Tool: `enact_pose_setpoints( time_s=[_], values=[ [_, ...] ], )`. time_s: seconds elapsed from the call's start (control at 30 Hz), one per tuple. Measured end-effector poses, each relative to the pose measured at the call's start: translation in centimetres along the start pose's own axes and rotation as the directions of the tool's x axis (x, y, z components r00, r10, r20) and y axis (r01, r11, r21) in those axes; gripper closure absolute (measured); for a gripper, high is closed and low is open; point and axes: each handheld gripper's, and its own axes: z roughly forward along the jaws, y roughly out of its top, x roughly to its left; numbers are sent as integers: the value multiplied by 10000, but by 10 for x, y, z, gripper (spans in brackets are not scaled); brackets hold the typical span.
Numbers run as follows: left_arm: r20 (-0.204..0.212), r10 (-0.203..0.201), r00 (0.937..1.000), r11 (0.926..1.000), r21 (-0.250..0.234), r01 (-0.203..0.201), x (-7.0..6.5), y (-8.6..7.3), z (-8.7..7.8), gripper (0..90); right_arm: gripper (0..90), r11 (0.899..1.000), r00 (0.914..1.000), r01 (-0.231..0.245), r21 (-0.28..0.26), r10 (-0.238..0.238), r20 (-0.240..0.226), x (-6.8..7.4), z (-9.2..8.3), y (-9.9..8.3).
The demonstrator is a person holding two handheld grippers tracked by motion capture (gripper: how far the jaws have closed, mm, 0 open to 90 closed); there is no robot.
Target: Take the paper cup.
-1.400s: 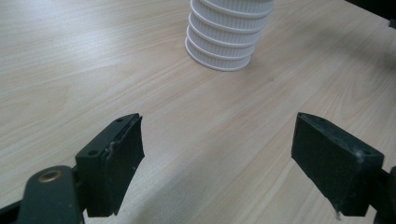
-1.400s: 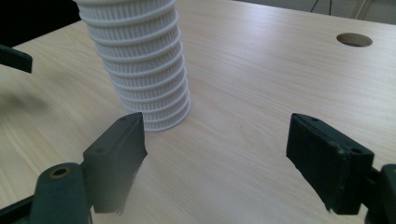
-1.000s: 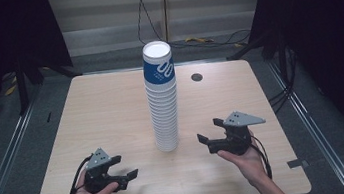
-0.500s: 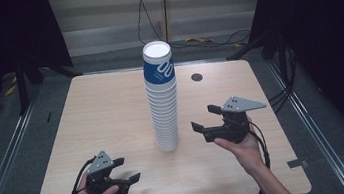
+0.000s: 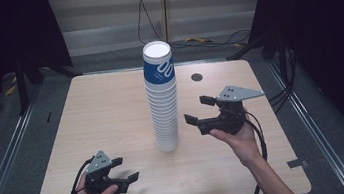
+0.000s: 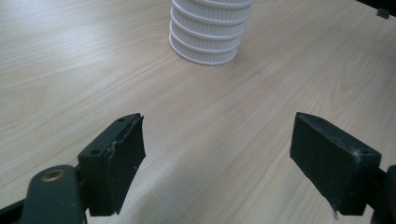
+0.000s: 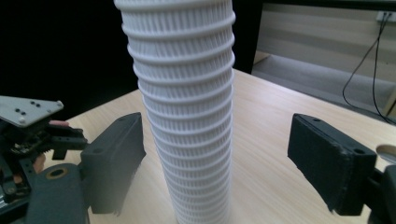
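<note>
Tall stack of ribbed white paper cups, top one blue-banded (image 5: 162,98), stands mid light wooden tabletop (image 5: 111,110). Right claw (image 5: 198,110) at its 3 o'clock, spread, aimed at mid-stack, likely lining up a grab. Left claw (image 5: 125,169) spread, parked at 7 o'clock, out of the way.

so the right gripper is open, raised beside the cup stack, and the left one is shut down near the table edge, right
Not quite: the left gripper is open too. The left gripper view shows its fingers wide apart over bare table. The rest holds: the right gripper is open, raised beside the cup stack.
</note>
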Motion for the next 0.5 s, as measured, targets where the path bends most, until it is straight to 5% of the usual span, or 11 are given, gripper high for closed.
enact_pose_setpoints(
  time_s=[0.27, 0.5],
  values=[
    [88, -157, 9998, 9999, -2, 157, 1, 0, -1, 181, 220, 9976, 9998, 196, -670, -200, -56, 3, -2, 21],
    [69, -192, 9998, 9998, 21, 192, 1, -1, -1, 185, 174, 9971, 9981, 447, -616, -473, -400, 5, -6, 41]
  ],
)
